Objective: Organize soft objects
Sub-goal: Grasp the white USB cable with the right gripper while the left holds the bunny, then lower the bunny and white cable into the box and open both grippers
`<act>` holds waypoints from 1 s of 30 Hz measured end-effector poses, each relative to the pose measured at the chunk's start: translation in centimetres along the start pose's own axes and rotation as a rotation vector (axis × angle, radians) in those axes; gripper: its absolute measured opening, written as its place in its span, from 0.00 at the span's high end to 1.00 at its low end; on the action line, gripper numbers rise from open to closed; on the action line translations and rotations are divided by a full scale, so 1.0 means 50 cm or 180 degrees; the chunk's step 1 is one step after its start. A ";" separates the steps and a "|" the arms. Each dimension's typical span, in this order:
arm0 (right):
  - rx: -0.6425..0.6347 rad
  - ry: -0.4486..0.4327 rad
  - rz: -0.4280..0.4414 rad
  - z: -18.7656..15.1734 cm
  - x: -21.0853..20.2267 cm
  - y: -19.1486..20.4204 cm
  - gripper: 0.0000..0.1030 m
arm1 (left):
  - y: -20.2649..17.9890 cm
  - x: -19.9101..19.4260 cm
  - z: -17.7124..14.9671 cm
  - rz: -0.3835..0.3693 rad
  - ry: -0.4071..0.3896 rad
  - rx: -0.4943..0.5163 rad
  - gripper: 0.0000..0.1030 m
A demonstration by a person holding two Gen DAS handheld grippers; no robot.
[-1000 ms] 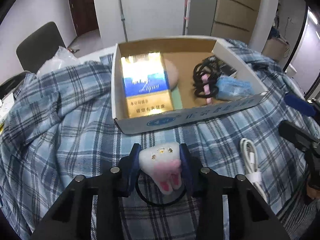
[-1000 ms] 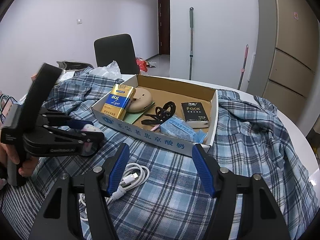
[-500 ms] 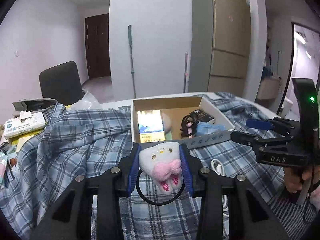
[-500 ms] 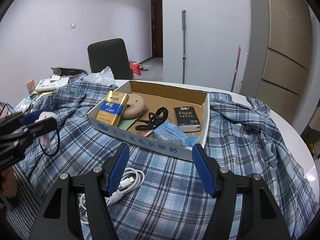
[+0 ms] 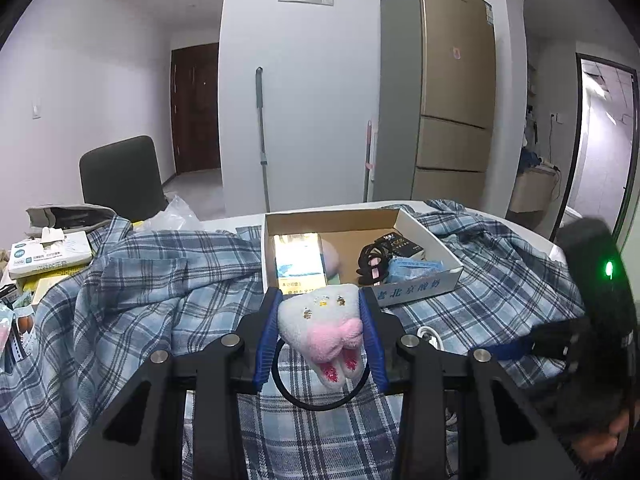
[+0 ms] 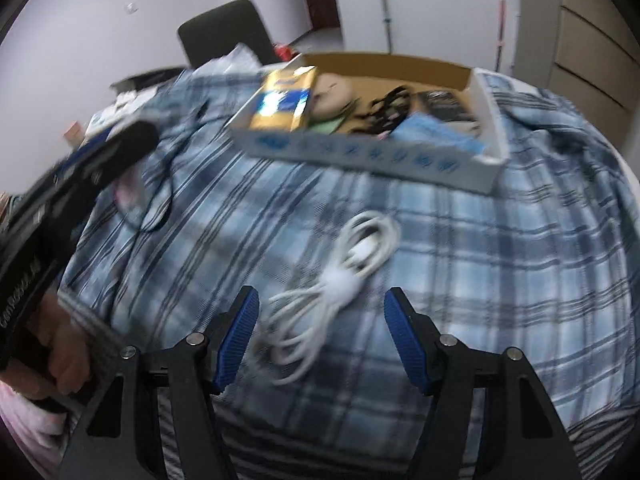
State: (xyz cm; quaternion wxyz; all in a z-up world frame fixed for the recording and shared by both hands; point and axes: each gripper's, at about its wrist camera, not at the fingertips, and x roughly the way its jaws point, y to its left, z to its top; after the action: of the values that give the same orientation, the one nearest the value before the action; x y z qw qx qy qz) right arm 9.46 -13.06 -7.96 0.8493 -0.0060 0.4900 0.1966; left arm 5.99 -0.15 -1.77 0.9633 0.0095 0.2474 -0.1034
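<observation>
My left gripper [image 5: 320, 320] is shut on a white plush tooth hair tie [image 5: 322, 322] with a pink bow; its black elastic loop [image 5: 320, 394] hangs below. I hold it above the blue plaid cloth [image 5: 160, 300], in front of the open cardboard box [image 5: 420, 282]. My right gripper [image 6: 322, 328] is open and empty, low over a coiled white cable [image 6: 340, 276] on the cloth. The box [image 6: 360, 152] holds a gold and blue carton [image 6: 284, 100], black hair ties [image 6: 384, 108] and a blue packet [image 6: 436, 136]. The right wrist view is blurred.
A tissue pack and papers [image 5: 48, 254] lie at the far left. A dark chair [image 5: 120, 180] stands behind the table. A fridge [image 5: 452, 92] and a mop [image 5: 262, 140] stand by the far wall. The left hand and its gripper body [image 6: 60, 240] fill the left of the right wrist view.
My left gripper has lifted and pulled back with the plush hair tie. My right gripper has dropped down and forward towards the white cable, still open.
</observation>
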 end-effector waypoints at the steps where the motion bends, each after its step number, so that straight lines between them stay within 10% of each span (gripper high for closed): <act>1: -0.0052 0.0008 -0.0013 -0.004 0.002 0.011 0.38 | 0.001 -0.002 0.000 0.0002 -0.0017 -0.0005 0.61; 11: -0.0307 0.0129 -0.0244 -0.033 0.003 0.019 0.61 | 0.000 -0.007 -0.002 0.0003 -0.0046 0.0017 0.61; 30: -0.0302 -0.0076 -0.0396 -0.010 -0.026 -0.044 0.57 | 0.000 0.001 -0.004 0.0011 0.0007 0.0018 0.61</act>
State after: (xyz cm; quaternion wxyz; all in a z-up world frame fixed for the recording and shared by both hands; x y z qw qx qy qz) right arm 9.23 -15.61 -7.55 0.8644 -0.0744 0.4686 0.1664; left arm 5.95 -0.17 -1.99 0.9632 0.0128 0.2482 -0.1024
